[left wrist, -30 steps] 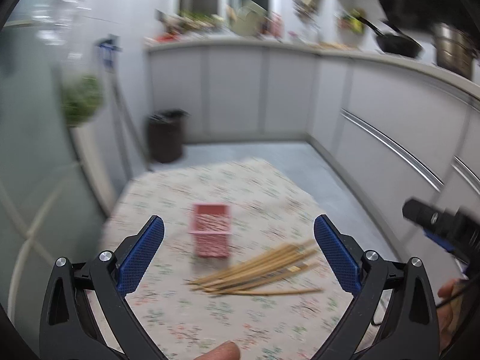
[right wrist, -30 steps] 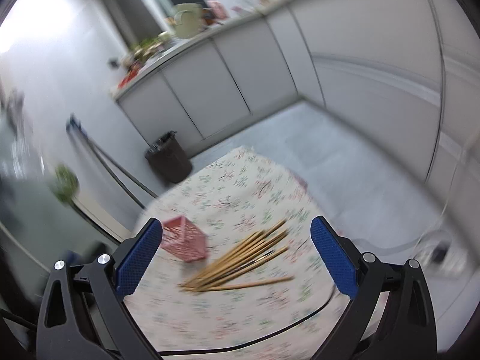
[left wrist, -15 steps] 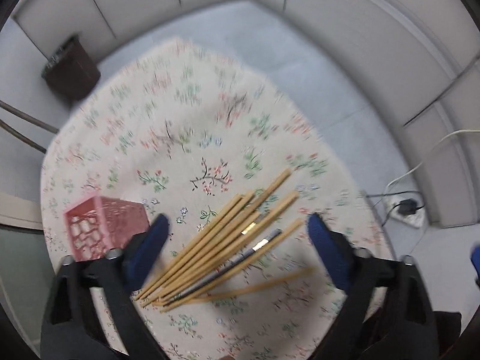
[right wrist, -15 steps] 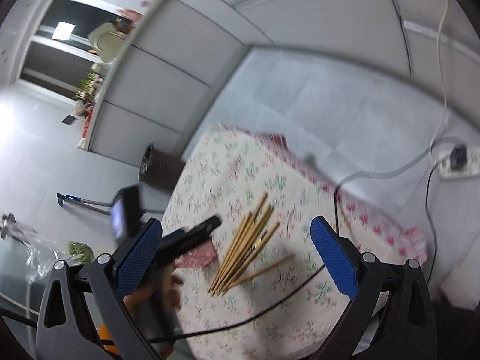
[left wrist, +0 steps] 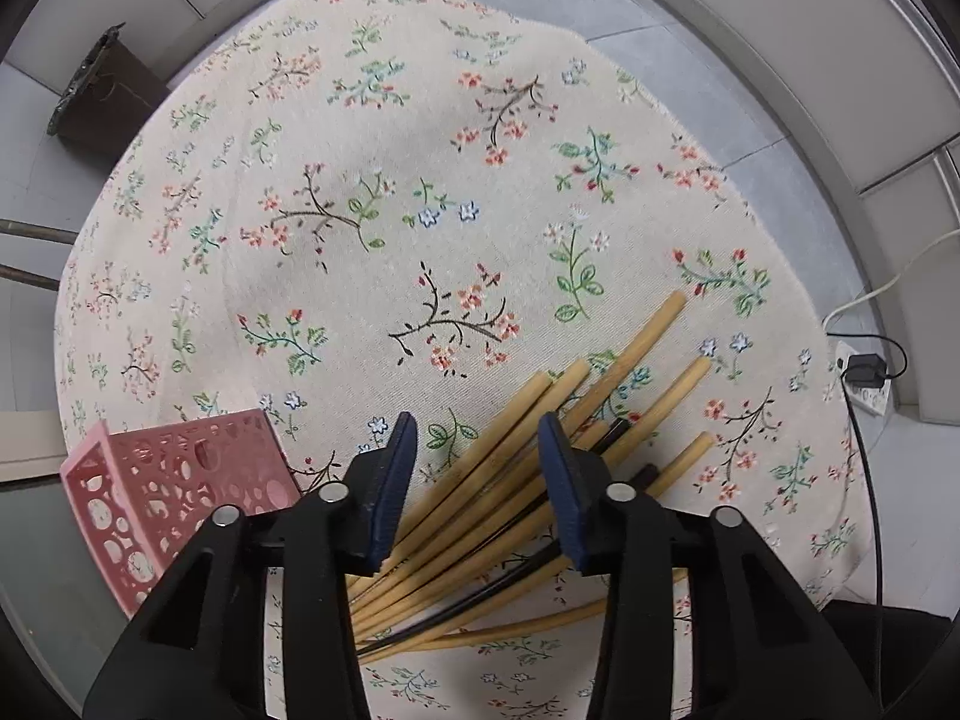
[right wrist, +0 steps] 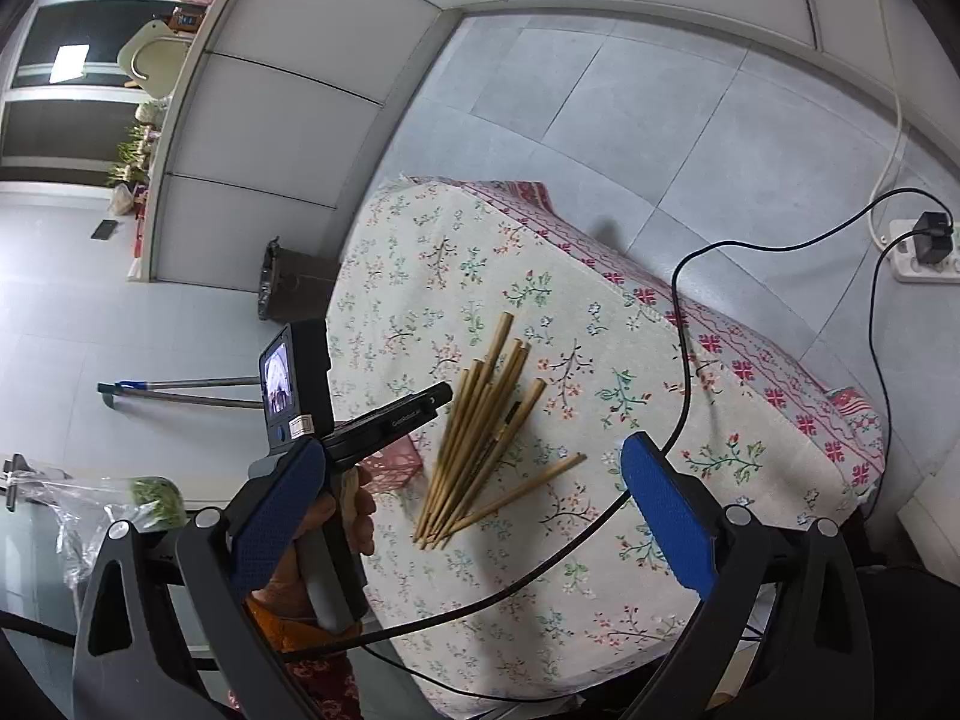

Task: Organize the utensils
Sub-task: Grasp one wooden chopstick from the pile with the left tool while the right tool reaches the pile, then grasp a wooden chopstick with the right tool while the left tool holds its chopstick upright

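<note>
Having dropped our left gripper [left wrist: 474,438] over the fanned bamboo chopsticks [left wrist: 540,450] on the floral-clothed surface [left wrist: 360,180] (fingers narrowed, not yet clamped), we hold our right gripper [right wrist: 474,504] wide apart above, pink perforated plastic basket [left wrist: 174,480] waiting alongside.

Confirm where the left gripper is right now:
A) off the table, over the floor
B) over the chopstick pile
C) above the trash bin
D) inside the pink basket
B: the left gripper has its jaws apart above the chopsticks; the pink basket sits to its left.
</note>
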